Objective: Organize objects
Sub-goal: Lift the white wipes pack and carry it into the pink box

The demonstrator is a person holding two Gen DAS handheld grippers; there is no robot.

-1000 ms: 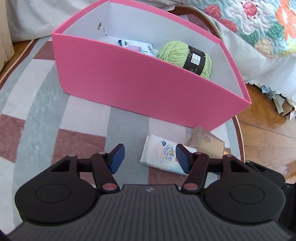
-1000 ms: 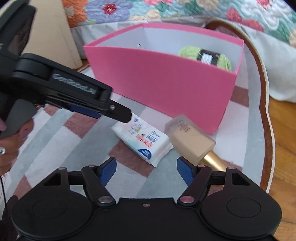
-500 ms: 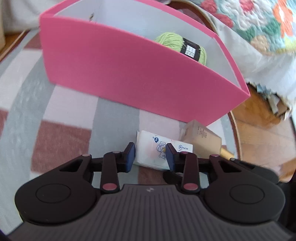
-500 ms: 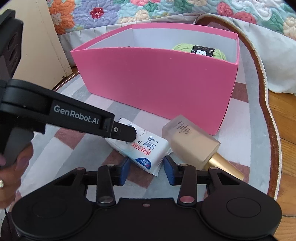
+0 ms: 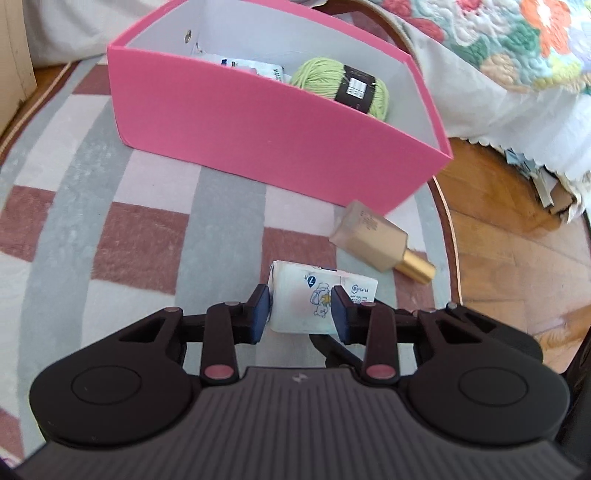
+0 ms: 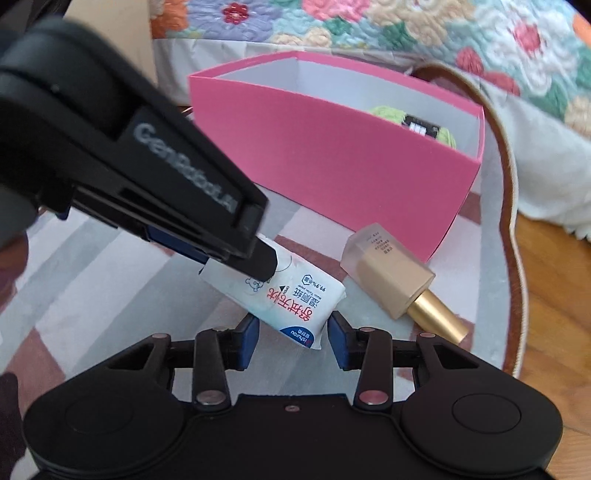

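Left gripper jaws clamped on tissue pack, right gripper jaws apart flanking its far end: pickup step, next probably lift into pink box ahead of jaws, foundation bottle forward-right.

rug: checked grey, white, maroon, underfoot | wood floor: 3 o'clock | floral quilt: 12 o'clock | white bed skirt: 1 o'clock
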